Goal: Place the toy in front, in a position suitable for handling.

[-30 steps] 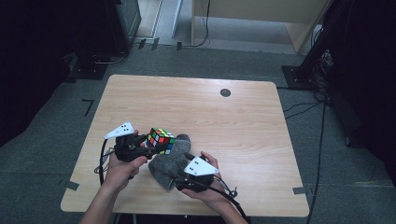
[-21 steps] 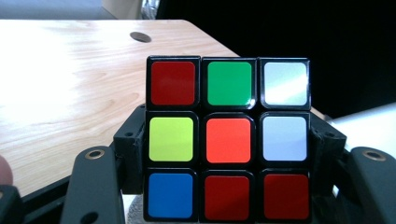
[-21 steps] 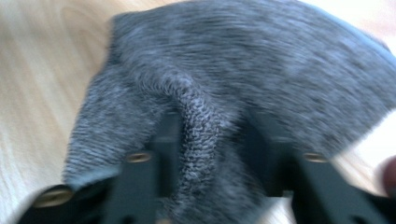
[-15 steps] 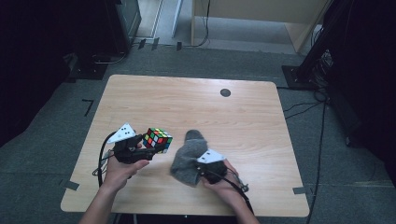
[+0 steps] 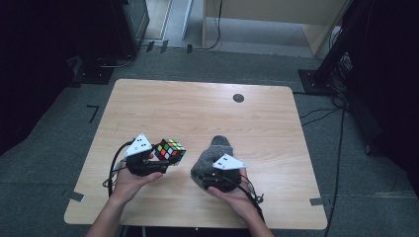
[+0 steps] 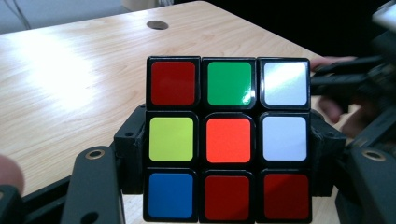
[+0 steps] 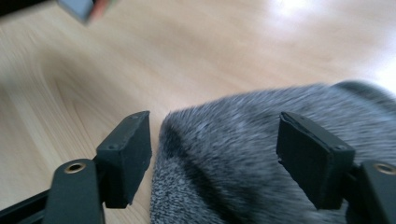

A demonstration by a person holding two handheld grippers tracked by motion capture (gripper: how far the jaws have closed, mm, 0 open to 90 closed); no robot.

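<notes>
A scrambled Rubik's cube [image 5: 169, 150] is held just above the wooden table [image 5: 197, 108], with my left gripper [image 5: 165, 159] shut on its sides. In the left gripper view the cube [image 6: 228, 140] faces the camera, a black jaw pressed on each side of it. A grey knitted cloth [image 5: 212, 154] lies bunched on the table to the right of the cube. My right gripper [image 5: 217, 170] sits at the cloth's near edge. Its jaws have just been opening. The grey cloth [image 7: 243, 154] lies between the jaws of the right gripper [image 7: 219, 154], and the pads stand apart from it.
A small dark round hole [image 5: 238, 98] marks the table's far side. The table's front edge lies just behind both hands. Cables trail from both grippers. Dark floor, cabinets and stands surround the table.
The right hand and the grey cloth have shifted to the right, away from the cube. The left gripper and the cube have stayed put.
</notes>
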